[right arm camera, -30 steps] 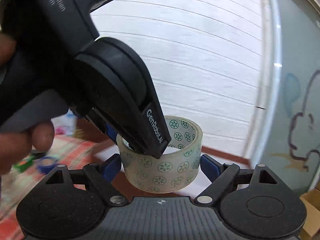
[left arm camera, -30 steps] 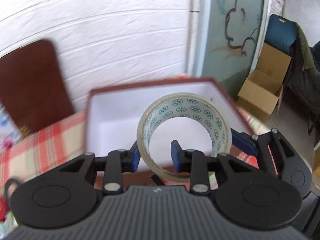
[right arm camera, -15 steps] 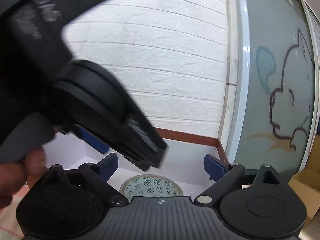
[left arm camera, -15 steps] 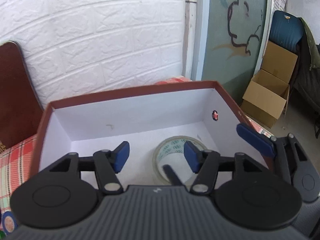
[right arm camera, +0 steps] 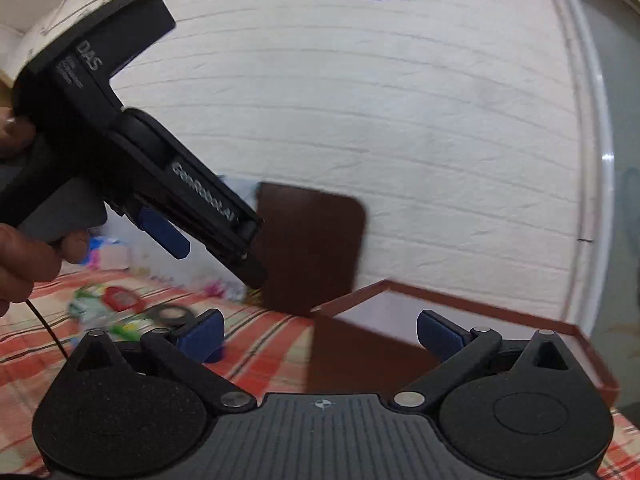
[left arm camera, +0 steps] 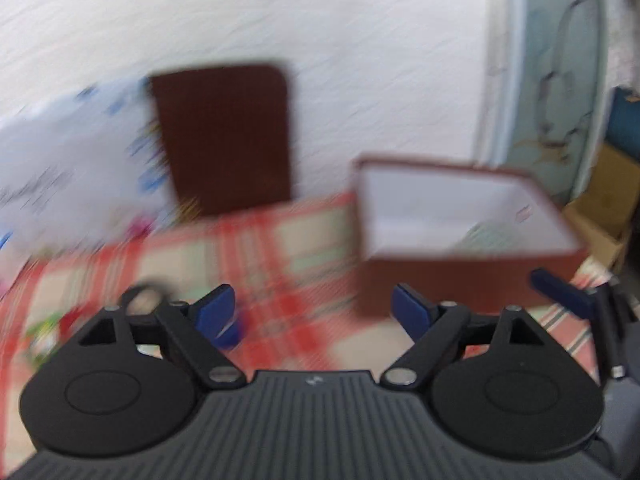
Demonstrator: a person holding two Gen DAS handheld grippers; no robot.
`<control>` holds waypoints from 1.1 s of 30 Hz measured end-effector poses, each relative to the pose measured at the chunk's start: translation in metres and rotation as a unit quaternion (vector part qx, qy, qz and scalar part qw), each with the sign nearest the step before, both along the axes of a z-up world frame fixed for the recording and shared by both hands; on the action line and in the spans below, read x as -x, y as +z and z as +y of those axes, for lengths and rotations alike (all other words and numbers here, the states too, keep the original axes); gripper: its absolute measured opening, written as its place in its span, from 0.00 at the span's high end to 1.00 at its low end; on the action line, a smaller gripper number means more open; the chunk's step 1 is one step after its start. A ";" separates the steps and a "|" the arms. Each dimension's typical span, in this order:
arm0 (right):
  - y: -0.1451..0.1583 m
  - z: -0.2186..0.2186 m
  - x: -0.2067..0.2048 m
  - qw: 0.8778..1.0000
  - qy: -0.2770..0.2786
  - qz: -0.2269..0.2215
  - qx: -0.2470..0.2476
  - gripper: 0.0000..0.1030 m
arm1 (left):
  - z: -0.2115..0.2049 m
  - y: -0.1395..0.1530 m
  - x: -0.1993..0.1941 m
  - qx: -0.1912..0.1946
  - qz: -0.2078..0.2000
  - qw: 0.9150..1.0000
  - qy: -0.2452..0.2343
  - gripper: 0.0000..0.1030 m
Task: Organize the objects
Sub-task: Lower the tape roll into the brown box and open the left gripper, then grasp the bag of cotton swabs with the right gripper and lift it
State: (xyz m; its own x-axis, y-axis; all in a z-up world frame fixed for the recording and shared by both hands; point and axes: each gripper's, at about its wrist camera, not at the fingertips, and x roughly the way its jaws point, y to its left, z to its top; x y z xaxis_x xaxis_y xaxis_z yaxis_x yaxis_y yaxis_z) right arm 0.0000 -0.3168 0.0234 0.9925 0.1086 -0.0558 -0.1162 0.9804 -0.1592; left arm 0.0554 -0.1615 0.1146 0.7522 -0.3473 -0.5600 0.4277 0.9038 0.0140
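Nearest to us in the left wrist view, our left gripper [left arm camera: 310, 310] has its blue pads spread and its jaws are opening, with nothing between them but the red checked cloth of the table [left arm camera: 272, 264] below. In the right wrist view our right gripper [right arm camera: 318, 336] is the same: its jaws are opening, already wide, and nothing sits between them. Just past the left gripper, toward the right side of the table, stands the brown box [left arm camera: 464, 280] with its white inside showing, and low in its near right corner we make out a pale, green-dotted shape that we take for the tape roll [left arm camera: 486, 236], though blur hides its outline. The right gripper's blue pad [left arm camera: 560, 290] reaches into the left wrist view at the box's near right corner. From the right wrist view the box rim [right arm camera: 460, 300] lies right in front of the jaws, and the tape cannot be seen from there. Toward the left side of the table we see a dark ring [right arm camera: 170, 314] lying flat, with a red item [right arm camera: 120, 300] and blurred green bits just beyond it. A hand [right arm camera: 24, 256] holds the left gripper's black body above them. At the far edge a dark brown board [left arm camera: 224, 136] leans upright against the white brick wall [left arm camera: 360, 40].
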 end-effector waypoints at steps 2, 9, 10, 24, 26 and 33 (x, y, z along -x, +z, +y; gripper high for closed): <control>0.002 0.020 0.004 1.000 0.024 0.015 0.006 0.01 | 0.035 -0.019 0.002 -0.012 0.033 0.999 0.039 0.15; -0.026 0.088 -0.008 0.983 0.081 0.167 -0.003 0.01 | 0.138 -0.055 0.018 -0.017 0.067 0.989 0.129 0.15; -0.027 0.092 -0.013 0.979 0.085 0.186 -0.014 0.01 | 0.150 -0.058 0.018 -0.007 0.071 0.987 0.142 0.15; -0.029 0.139 -0.033 0.953 0.097 0.284 -0.037 0.20 | 0.167 -0.070 -0.017 0.131 0.169 0.973 0.084 0.33; -0.029 0.144 -0.037 0.952 0.103 0.288 -0.031 0.21 | 0.151 -0.080 -0.024 0.112 0.189 0.973 0.072 0.31; -0.035 0.147 -0.047 0.953 0.102 0.286 -0.020 0.82 | 0.109 -0.086 -0.025 0.054 0.161 0.984 0.051 0.51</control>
